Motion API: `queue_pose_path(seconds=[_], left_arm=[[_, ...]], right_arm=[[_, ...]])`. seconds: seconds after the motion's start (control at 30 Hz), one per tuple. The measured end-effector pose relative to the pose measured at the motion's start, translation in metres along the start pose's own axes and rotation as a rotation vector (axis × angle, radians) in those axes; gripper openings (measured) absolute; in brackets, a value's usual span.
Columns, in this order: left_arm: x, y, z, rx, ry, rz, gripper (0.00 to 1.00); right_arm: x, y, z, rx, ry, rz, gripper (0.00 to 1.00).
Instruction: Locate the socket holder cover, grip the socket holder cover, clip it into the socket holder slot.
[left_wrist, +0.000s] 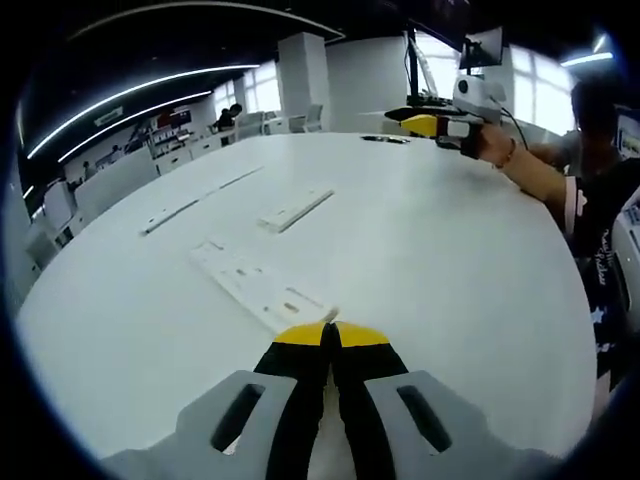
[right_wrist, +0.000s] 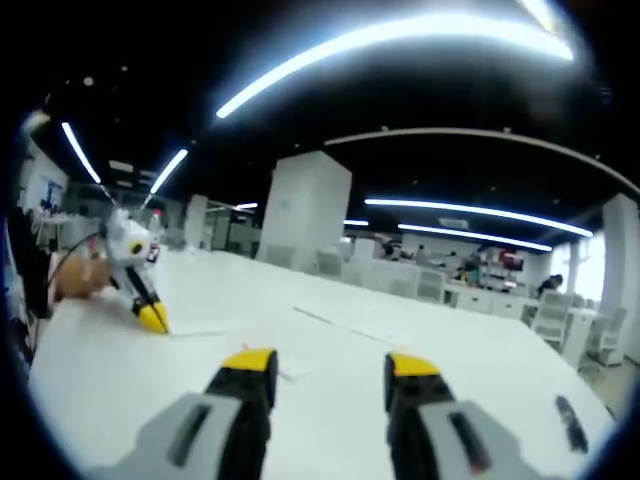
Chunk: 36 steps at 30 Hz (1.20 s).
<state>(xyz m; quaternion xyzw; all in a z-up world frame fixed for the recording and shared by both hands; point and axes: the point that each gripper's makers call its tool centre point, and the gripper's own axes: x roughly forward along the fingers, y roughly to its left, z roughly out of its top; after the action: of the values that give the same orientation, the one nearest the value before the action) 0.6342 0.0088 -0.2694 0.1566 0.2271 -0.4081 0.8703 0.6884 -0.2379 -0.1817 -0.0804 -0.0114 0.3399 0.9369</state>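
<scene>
- Left gripper (left_wrist: 331, 333), left gripper view, nearest: black jaws with yellow tips pressed together, clenched, low over the white table (left_wrist: 450, 270). A thin pale sliver pokes out just past the tips; whether it is pinched between them cannot be told.
- Socket holder (left_wrist: 258, 285), left gripper view, just beyond the tips: long flat white plate with small slots, lying flat on the table, running away to the upper left.
- Socket holder cover (left_wrist: 296, 210), left gripper view, further off: shorter white strip, flat on the table, well apart from the holder and from both grippers.
- Thin white strip (left_wrist: 196, 203), left gripper view, left of the cover: long and narrow, lying flat.
- Right gripper (left_wrist: 400, 117), left gripper view, far table edge: held in a person's hand (left_wrist: 492, 143), raised above the surface.
- Right gripper (right_wrist: 331, 368), right gripper view: yellow-tipped jaws set wide apart, released, nothing between them.
- Left gripper (right_wrist: 152, 317), right gripper view, far left: yellow tip down at the table.
</scene>
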Motion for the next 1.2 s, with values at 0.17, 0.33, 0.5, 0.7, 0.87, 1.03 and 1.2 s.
queue_pose_path(seconds=[0.17,0.33,0.5,0.7,0.87,1.03,1.2], left_arm=[[0.0003,0.0014,0.0006,0.003,-0.002,0.004,0.03],[0.0008,0.0027,0.0010,0.002,-0.006,0.007,0.03],[0.0015,0.0047,0.0017,0.003,-0.012,0.015,0.03],[0.0021,0.0062,0.0019,0.001,-0.016,0.024,0.03],[0.0033,0.0069,0.0023,0.006,-0.021,0.035,0.03],[0.0037,0.0073,0.0024,0.001,-0.024,0.038,0.03],[0.0042,0.0086,0.0024,-0.003,-0.028,0.046,0.03]], right_arm=[[0.0001,-0.0001,-0.0003,-0.003,0.003,-0.001,0.45],[0.0006,-0.0003,-0.0006,-0.008,0.005,0.001,0.45],[0.0010,0.0011,-0.0013,-0.017,0.010,0.003,0.44],[0.0012,0.0018,-0.0015,-0.025,0.013,0.006,0.44],[0.0013,0.0028,-0.0013,-0.025,0.011,0.009,0.44],[0.0019,0.0034,-0.0027,-0.029,0.016,0.011,0.44],[0.0023,0.0029,-0.0036,-0.028,0.019,0.010,0.44]])
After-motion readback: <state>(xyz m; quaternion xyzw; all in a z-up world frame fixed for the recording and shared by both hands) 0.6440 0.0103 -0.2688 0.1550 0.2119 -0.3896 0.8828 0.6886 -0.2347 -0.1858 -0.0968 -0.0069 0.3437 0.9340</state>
